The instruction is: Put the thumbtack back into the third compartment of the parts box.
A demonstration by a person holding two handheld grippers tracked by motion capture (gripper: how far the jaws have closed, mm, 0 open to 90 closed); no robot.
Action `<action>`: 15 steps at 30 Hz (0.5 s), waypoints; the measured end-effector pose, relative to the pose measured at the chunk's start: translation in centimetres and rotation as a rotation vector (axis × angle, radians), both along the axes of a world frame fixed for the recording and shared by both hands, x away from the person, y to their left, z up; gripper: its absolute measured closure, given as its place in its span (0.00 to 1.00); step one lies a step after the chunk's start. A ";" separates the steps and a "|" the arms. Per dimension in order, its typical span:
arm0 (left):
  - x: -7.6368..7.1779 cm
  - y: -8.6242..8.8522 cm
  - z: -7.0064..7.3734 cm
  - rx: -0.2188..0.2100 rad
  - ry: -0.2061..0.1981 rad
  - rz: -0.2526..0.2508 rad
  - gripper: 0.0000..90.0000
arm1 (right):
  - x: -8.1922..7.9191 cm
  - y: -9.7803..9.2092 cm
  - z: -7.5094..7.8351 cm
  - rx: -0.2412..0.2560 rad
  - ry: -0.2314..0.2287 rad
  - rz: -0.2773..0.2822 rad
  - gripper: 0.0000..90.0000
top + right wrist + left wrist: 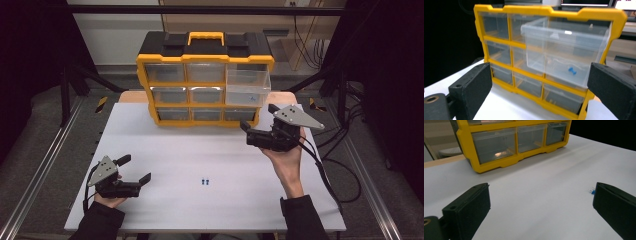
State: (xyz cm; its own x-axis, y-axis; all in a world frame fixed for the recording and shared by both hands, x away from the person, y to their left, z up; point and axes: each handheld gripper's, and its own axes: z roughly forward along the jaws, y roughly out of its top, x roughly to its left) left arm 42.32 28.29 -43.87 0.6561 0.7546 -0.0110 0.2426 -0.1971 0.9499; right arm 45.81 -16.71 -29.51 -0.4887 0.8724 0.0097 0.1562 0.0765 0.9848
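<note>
A: Worktop seen from above, looking forward and down; yellow organizer at the far edge.

B: Organizer shared by all views: viewed low and obliquely from the left tool, close and frontally from the right tool.

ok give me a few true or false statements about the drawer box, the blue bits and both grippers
1. The top right drawer of the drawer box is pulled out. True.
2. That drawer is empty. False: a blue piece lies in it.
3. The left gripper grips a blue piece. False: it is open and holds nothing.
4. Two blue pieces lie on the table. True.
5. The right gripper is open near the box. True.
</note>
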 end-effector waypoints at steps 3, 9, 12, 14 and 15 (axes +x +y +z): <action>0.0 0.0 0.0 0.001 0.000 0.000 0.01 | -0.1 0.1 -0.9 0.002 0.011 0.008 0.07; 0.0 0.0 0.0 0.001 0.000 0.000 0.01 | -0.4 0.4 -2.1 -0.006 0.029 0.018 0.06; 0.0 0.0 0.0 0.002 0.000 -0.002 0.01 | -0.5 0.6 -2.9 0.001 0.044 0.022 0.06; 0.0 0.0 0.0 0.002 0.001 -0.002 0.01 | -0.5 0.6 -3.4 0.000 0.054 0.027 0.06; 0.0 0.0 0.0 0.002 0.001 -0.002 0.01 | -0.5 0.6 -3.7 -0.001 0.055 0.026 0.06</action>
